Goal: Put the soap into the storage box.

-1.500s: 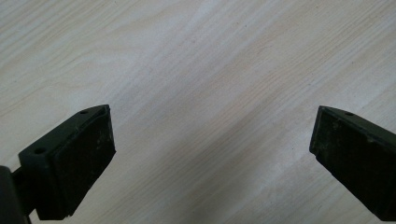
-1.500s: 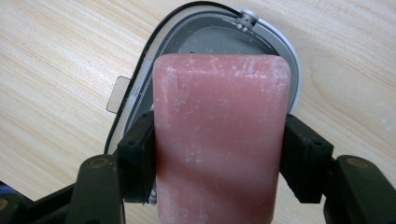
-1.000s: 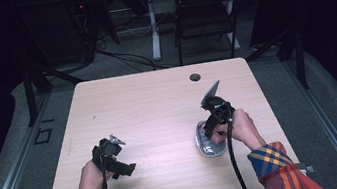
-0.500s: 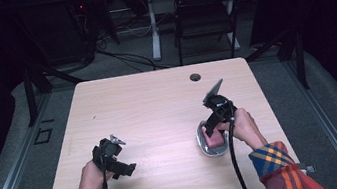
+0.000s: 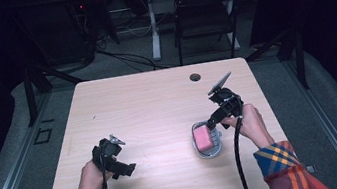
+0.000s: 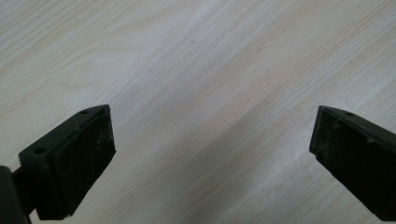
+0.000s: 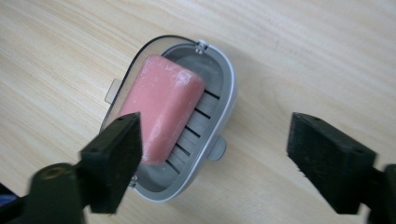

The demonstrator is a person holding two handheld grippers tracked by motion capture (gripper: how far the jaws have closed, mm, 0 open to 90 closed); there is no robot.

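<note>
Well, the right gripper (image 7: 212,163) hung over the soap dish (image 7: 219,116) with its jaws spread wide and nothing between them, one jaw over the near end of the pink soap bar (image 7: 163,105), the other out over bare worktop (image 7: 303,56). In the high view that dish (image 5: 208,152) sat on the right half of the worktop (image 5: 147,102), just in front of the right hand (image 5: 249,123), with the bar (image 5: 204,138) lying in it. The risk, as I judged it: the bar rested askew on the slotted grey tray, one long edge riding up on the clear lid or rim at the side, so a pinch taken off-centre could skid the slick bar out or tip the light dish. A jaw coming down on the rim instead of the soap would do the same. The bar's long axis ran diagonally in the right gripper view, from lower left to upper right, roughly along the dish's own length; in the high view it ran mostly towards and away from the person. Over on the left, the left gripper (image 6: 212,154) hovered above plain wood, jaws wide apart and empty, and in the high view it (image 5: 110,156) was well apart from the dish.
</note>
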